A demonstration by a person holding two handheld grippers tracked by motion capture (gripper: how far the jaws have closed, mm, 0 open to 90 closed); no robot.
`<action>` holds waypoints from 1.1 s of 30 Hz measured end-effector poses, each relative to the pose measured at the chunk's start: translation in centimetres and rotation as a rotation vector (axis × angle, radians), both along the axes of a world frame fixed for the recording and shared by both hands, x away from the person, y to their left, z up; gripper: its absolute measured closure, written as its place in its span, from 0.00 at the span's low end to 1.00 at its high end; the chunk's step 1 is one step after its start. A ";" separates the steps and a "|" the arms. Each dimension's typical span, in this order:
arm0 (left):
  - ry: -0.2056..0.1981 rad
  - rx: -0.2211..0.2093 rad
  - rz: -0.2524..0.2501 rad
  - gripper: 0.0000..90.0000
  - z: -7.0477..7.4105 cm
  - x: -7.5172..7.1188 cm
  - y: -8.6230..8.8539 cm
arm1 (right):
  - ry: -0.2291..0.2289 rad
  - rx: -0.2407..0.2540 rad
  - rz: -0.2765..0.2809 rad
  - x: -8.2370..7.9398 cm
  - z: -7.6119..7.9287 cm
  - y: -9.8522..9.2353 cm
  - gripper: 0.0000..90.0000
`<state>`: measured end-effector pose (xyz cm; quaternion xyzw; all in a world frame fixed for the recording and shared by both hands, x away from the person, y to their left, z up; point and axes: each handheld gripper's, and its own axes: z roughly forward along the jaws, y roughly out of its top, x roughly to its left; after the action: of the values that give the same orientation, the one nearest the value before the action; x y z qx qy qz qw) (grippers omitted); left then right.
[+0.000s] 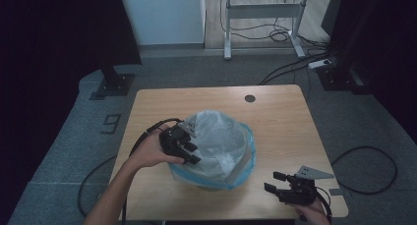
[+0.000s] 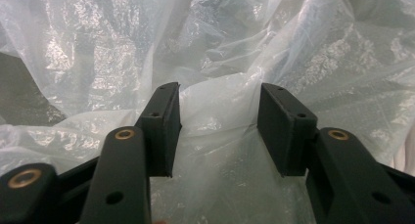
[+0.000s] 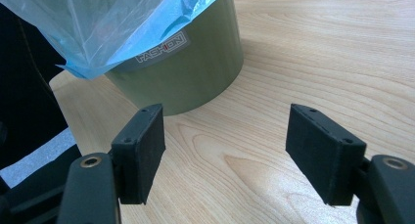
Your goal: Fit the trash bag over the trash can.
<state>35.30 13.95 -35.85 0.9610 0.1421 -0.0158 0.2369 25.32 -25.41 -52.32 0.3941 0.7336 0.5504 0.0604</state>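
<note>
A round olive-green bin [image 3: 195,67] with a FASHION label stands in the middle of the wooden table [image 1: 280,122]. A clear and pale blue plastic bag [image 1: 216,136] lines it, and its edge is folded down over the rim [image 3: 98,23]. My left gripper [image 1: 189,154] reaches over the bin's left rim into the bag. Its jaws stand apart [image 2: 220,131] with a loose fold of the bag's film [image 2: 215,106] bulging between the pads, not pinched. My right gripper [image 1: 274,182] rests low near the table's front right edge, open and empty [image 3: 225,155], pointing at the bin's base.
A round cable hole [image 1: 250,98] sits near the table's far edge. Bare wood [image 3: 318,53] lies to the right of the bin. On the floor beyond are a white desk frame [image 1: 265,11], loose cables [image 1: 295,63] and a black stand [image 1: 115,82].
</note>
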 end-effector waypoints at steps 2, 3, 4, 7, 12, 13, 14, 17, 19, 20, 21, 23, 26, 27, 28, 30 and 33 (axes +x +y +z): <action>-0.016 -0.011 0.011 0.53 0.0 0.0 0.0 | 0.002 0.000 -0.001 0.0 0.0 0.0 0.34; -0.029 -0.024 0.018 0.50 0.0 0.0 0.0 | 0.003 0.001 -0.002 0.0 0.0 0.0 0.34; -0.040 -0.049 0.024 0.49 0.2 0.0 0.2 | 0.004 0.001 -0.004 0.0 0.0 -0.1 0.34; -0.073 -0.145 0.048 0.42 0.9 -0.2 0.9 | 0.000 0.006 -0.010 -0.1 0.0 -0.3 0.34; -0.144 -0.264 0.100 0.39 1.9 -1.1 2.4 | -0.002 0.010 -0.022 -0.1 0.2 -0.7 0.34; -0.154 -0.281 0.111 0.38 2.0 -1.3 2.7 | -0.004 0.010 -0.023 -0.1 0.2 -0.7 0.34; -0.163 -0.297 0.119 0.37 2.1 -1.5 3.0 | -0.006 0.012 -0.026 -0.1 0.2 -0.7 0.34; -0.187 -0.335 0.146 0.37 2.2 -2.2 3.8 | -0.010 -0.001 -0.034 -0.2 0.2 -0.8 0.34; -0.206 -0.354 0.165 0.36 2.1 -2.8 4.4 | -0.012 -0.011 -0.040 -0.2 0.2 -0.9 0.33; -0.211 -0.366 0.175 0.36 2.1 -3.1 4.7 | -0.014 -0.018 -0.044 -0.2 0.2 -0.9 0.33; -0.218 -0.375 0.183 0.35 2.0 -3.3 5.1 | -0.016 -0.022 -0.048 -0.2 0.2 -0.9 0.33; -0.228 -0.401 0.207 0.35 1.8 -4.0 5.9 | -0.020 -0.025 -0.053 -0.2 0.2 -1.1 0.33; -0.244 -0.426 0.235 0.35 1.6 -4.8 7.0 | -0.021 -0.026 -0.062 -0.2 0.3 -1.3 0.33; -0.247 -0.438 0.245 0.35 1.5 -5.1 7.4 | -0.023 -0.026 -0.066 -0.2 0.3 -1.3 0.32; -0.253 -0.450 0.253 0.35 1.4 -5.3 7.8 | -0.024 -0.029 -0.072 -0.2 0.3 -1.5 0.32; -0.261 -0.467 0.273 0.35 1.1 -5.9 8.7 | -0.027 -0.030 -0.075 -0.2 0.4 -1.6 0.32; -0.272 -0.476 0.300 0.34 0.6 -6.8 9.8 | -0.029 -0.029 -0.086 -0.2 0.4 -1.9 0.32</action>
<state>28.51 23.76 -35.28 0.8401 0.2416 0.1153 0.4717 25.09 -27.35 -51.88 0.4164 0.7227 0.5424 0.1005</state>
